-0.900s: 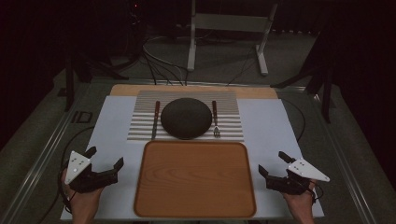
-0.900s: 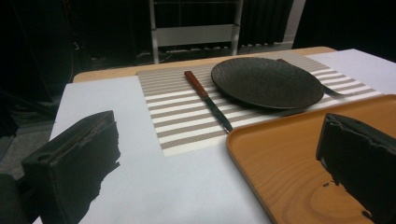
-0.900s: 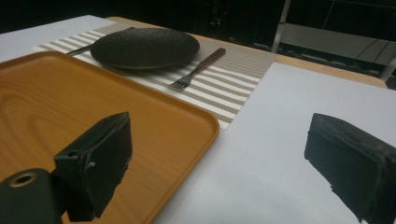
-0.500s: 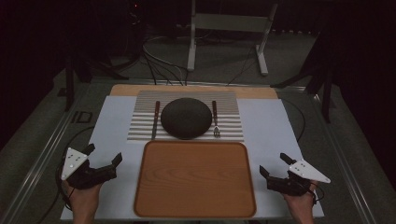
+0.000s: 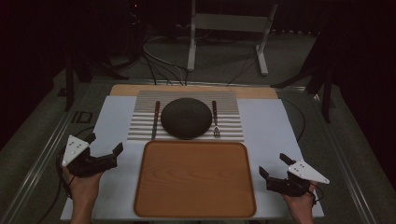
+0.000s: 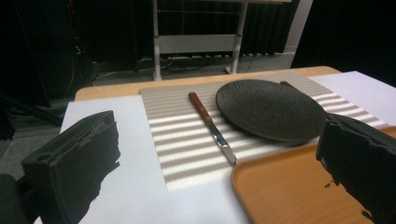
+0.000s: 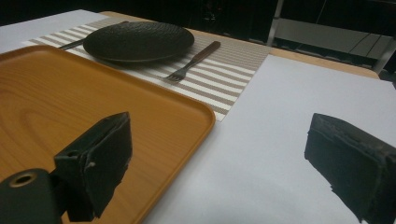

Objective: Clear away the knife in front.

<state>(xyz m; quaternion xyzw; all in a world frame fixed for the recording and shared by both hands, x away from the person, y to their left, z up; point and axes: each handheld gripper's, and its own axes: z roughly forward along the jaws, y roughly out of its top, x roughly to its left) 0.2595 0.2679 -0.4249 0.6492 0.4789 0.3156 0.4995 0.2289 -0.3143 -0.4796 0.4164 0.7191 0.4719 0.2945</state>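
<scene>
On the worktop [image 5: 116, 116]: one tray [image 5: 194, 179] between two empty, released tongs, left [image 5: 103, 150] and right [image 5: 272, 164]; beyond it one plate [image 5: 186, 117], one knife [image 5: 155, 120], apparently one fork [image 5: 215, 119].

One marking can be read

On the table [image 5: 56, 154] edge, left of the white sheet [image 5: 114, 121], faint pale letters look like "ID"; no other writing can be made out.
</scene>
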